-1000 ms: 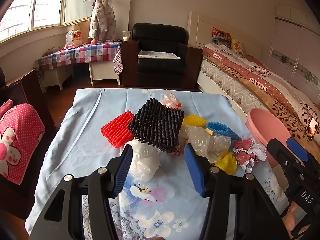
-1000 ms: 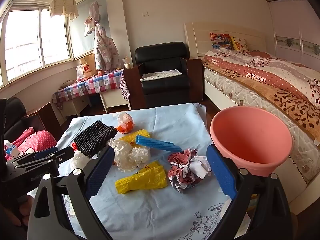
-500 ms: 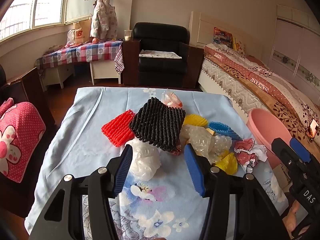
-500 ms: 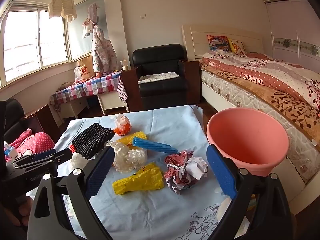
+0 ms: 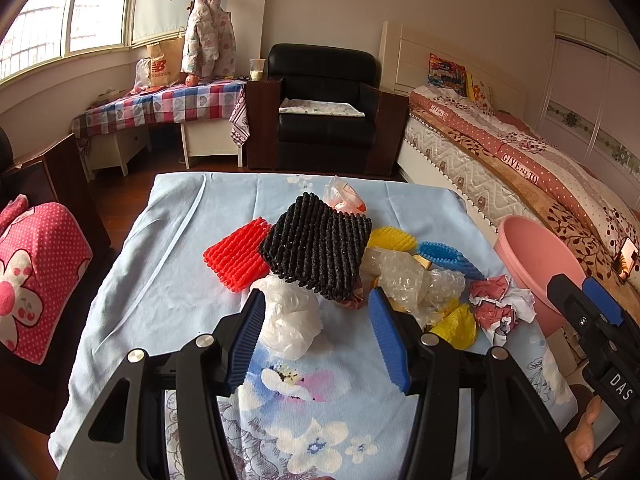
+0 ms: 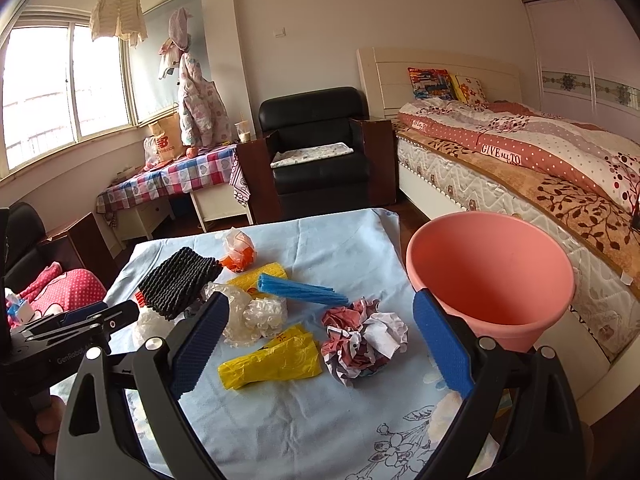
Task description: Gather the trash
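Change: we are easing both tools back slightly | left tool (image 5: 316, 330) spread around white bag (image 5: 290, 326) | right tool (image 6: 320, 350) spread near bucket (image 6: 490, 276) | nothing collected yet

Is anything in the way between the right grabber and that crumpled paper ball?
Nothing visible is. The right gripper is open, and the crumpled paper ball lies on the cloth right ahead of its fingers. The yellow bag lies beside the ball, not in front of it. The pink bucket stands just behind.
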